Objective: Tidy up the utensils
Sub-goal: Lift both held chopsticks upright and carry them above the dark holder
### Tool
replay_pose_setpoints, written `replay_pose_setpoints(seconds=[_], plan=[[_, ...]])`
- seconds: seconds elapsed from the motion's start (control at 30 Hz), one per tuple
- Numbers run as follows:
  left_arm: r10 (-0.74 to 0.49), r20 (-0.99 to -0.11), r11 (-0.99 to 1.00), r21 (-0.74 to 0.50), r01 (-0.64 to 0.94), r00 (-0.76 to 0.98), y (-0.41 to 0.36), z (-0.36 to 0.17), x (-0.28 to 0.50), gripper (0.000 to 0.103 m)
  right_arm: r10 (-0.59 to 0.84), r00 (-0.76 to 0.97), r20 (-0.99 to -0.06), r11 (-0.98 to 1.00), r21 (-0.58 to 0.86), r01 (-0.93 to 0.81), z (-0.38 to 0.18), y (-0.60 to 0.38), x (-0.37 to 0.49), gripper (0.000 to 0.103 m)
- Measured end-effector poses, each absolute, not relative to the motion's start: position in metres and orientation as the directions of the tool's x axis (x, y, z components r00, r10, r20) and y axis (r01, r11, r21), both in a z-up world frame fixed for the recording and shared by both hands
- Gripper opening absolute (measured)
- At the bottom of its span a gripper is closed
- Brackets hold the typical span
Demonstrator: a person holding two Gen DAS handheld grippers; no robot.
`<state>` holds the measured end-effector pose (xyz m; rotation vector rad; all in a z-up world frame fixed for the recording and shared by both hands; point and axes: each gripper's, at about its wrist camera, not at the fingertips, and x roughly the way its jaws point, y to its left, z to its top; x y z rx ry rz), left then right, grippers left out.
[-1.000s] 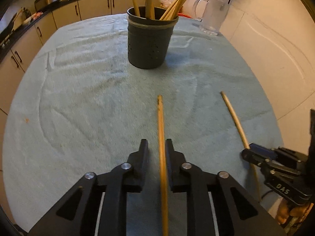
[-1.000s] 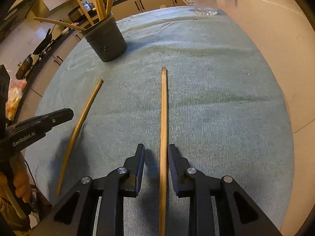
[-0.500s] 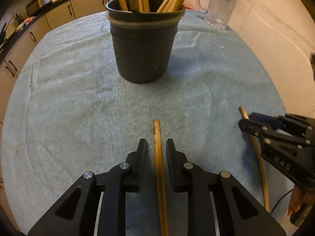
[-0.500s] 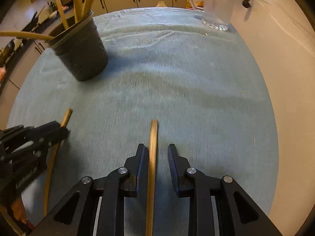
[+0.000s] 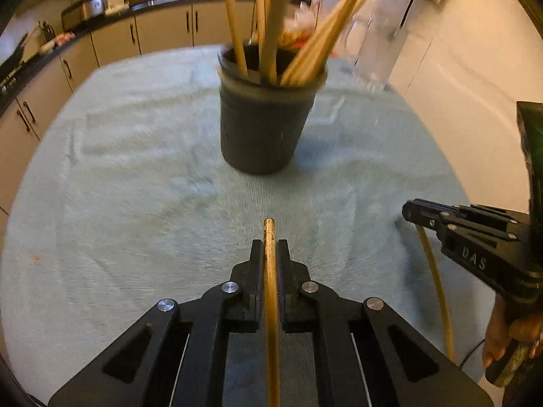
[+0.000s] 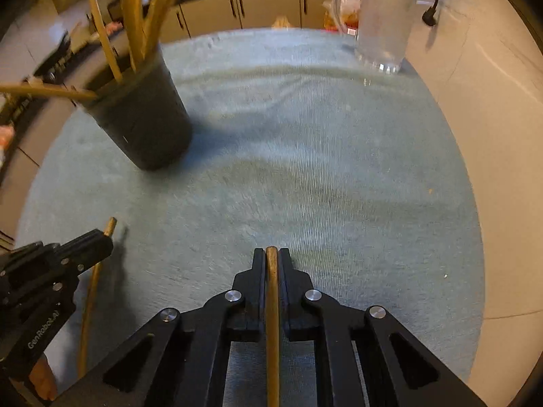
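My left gripper (image 5: 269, 254) has its jaws clamped on a thin wooden stick (image 5: 271, 291), whose tip pokes out just past the jaws and points toward the dark grey round utensil holder (image 5: 264, 125). That holder stands upright on the pale green towel-covered tabletop (image 5: 135, 186), with several more wooden sticks (image 5: 305, 51) leaning out of its mouth.

My right gripper (image 6: 271, 254) is likewise closed tight on a second thin wooden stick (image 6: 272, 305), its tip level with the jaw ends. From this view the holder (image 6: 146, 125) sits ahead and to the left, well apart from the right gripper.

A clear glass jug (image 6: 383, 23) stands beyond the holder, near the tabletop's far edge. Beige kitchen cabinets (image 5: 163, 30) run behind the holder. Both views are slightly blurred.
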<state>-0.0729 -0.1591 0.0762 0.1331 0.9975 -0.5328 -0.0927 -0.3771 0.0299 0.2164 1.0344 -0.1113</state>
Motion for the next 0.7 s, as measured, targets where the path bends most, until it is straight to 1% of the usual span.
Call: replay_pose_setpoints(seconds=[0.1, 0.23, 0.4, 0.6, 0.7], plan=[[-0.402, -0.781, 0.863, -0.149, 0.482, 0.479, -0.145, 0.105, -0.085, 0.006, 0.019, 0.6, -0.8, 0.97, 0.16, 0.182, 0.059, -0.377, -0.107, 0.008], [-0.437, -0.706, 0.867, -0.166, 0.469, 0.558, -0.127, 0.142, -0.103, 0.007, 0.013, 0.722, -0.692, 0.962, 0.205, 0.18, 0.1, -0.378, -0.133, 0.008], [-0.439, -0.607, 0.881, -0.144, 0.452, 0.663, -0.119, 0.172, -0.127, 0.007, -0.032, 0.827, -0.561, 0.955, 0.227, 0.192, 0.136, -0.375, -0.177, 0.008], [-0.422, -0.51, 0.895, -0.106, 0.432, 0.749, -0.1, 0.194, -0.159, 0.007, -0.087, 0.876, -0.474, 0.953, 0.217, 0.213, 0.151, -0.367, -0.216, 0.008], [-0.411, -0.488, 0.901, -0.088, 0.425, 0.77, -0.096, 0.194, -0.17, 0.007, -0.099, 0.884, -0.458, 0.955, 0.207, 0.214, 0.154, -0.367, -0.232, 0.008]])
